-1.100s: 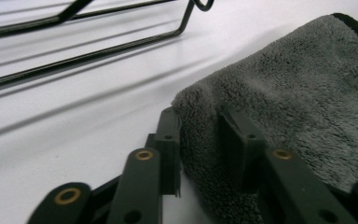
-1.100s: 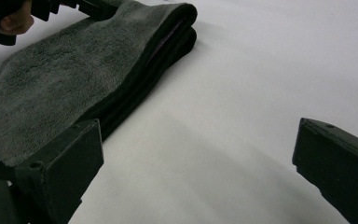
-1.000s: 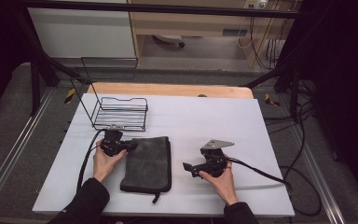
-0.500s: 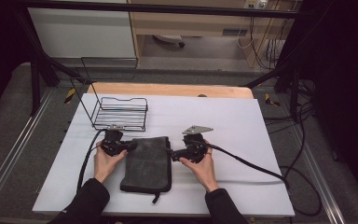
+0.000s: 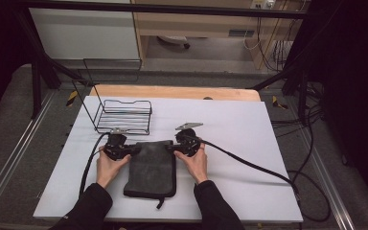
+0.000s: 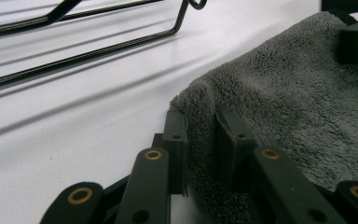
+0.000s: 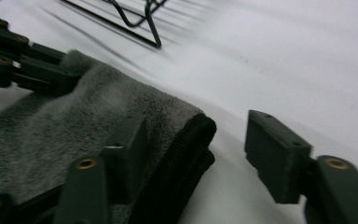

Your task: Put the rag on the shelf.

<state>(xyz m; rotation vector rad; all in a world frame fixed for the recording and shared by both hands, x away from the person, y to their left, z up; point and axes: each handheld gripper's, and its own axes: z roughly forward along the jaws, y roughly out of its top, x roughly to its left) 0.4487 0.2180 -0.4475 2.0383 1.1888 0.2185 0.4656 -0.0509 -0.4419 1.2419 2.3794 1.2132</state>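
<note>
Jaws of the left gripper (image 5: pixel 135 149) are clamped narrow on the far-left corner of the grey towel (image 5: pixel 151 165); in the left gripper view (image 6: pixel 200 140) a pinched ridge of pile stands between the two pads. Jaws of the right gripper (image 5: pixel 171 147) have just been closing & sit half-wide around the towel's far-right corner: in the right gripper view (image 7: pixel 200 149) one jaw lies on top of the towel (image 7: pixel 98 121), the other hangs off to the side over bare desk w/ a clear gap to the thick hemmed edge, so no pinch yet. Towel lies folded, flat on the white desk (image 5: pixel 249 124) near the front edge, between both hands. Black wire basket (image 5: pixel 123 116) stands just beyond the left gripper, apart from the towel.
</note>
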